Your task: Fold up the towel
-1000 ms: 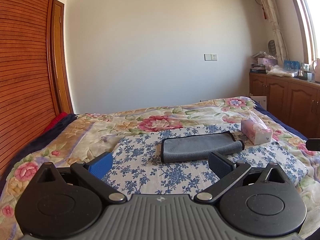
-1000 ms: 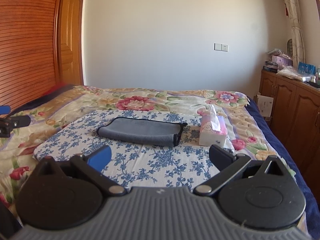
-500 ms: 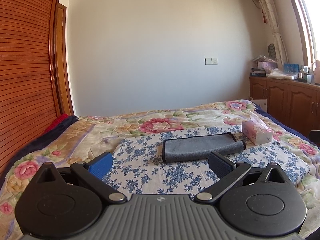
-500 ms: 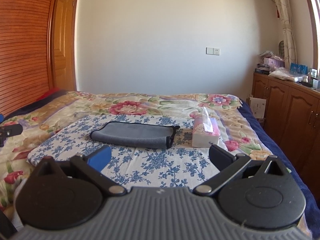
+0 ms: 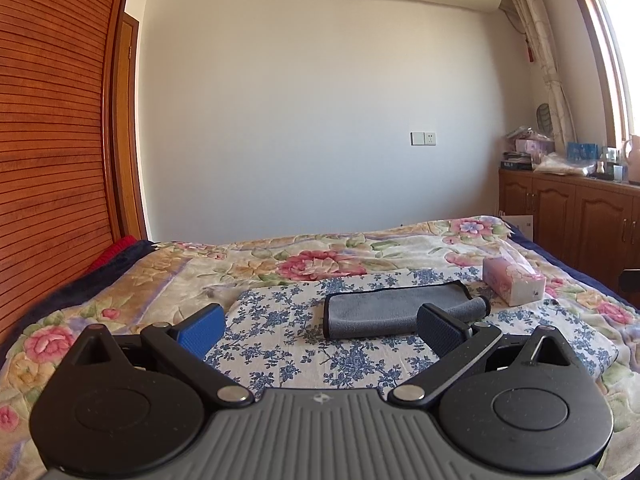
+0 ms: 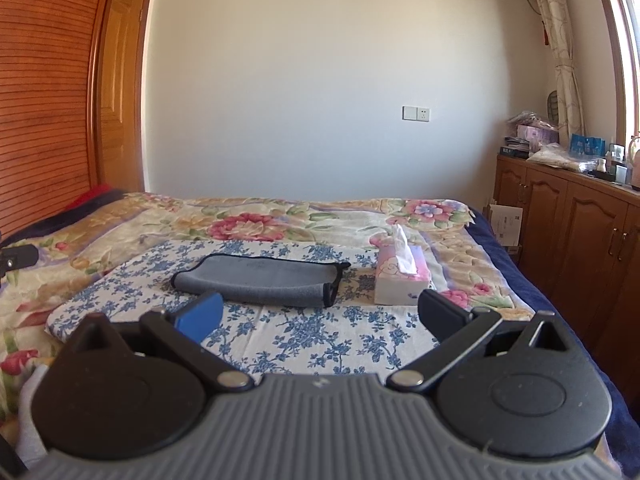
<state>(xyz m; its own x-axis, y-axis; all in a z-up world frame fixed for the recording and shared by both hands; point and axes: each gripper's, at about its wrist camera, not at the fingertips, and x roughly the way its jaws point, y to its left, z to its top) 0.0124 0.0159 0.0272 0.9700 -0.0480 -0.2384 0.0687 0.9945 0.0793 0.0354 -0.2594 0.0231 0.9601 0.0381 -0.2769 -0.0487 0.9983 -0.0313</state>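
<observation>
A grey towel with a black hem (image 5: 384, 312) lies folded into a narrow strip on a blue-flowered cloth (image 5: 280, 344) on the bed; it also shows in the right wrist view (image 6: 260, 278). My left gripper (image 5: 320, 326) is open and empty, held back from the towel and above the cloth. My right gripper (image 6: 320, 316) is open and empty, also short of the towel. Neither touches it.
A pink tissue box (image 5: 514, 282) stands right of the towel, also in the right wrist view (image 6: 402, 278). Wooden cabinets (image 6: 568, 232) with clutter line the right wall. A slatted wooden wardrobe (image 5: 52, 140) stands left. The floral bedspread (image 5: 320, 256) stretches to the far wall.
Both grippers have tilted upward and pulled back a little, so the towel and bed sit lower in each view. The towel has not moved. Both stay open.
</observation>
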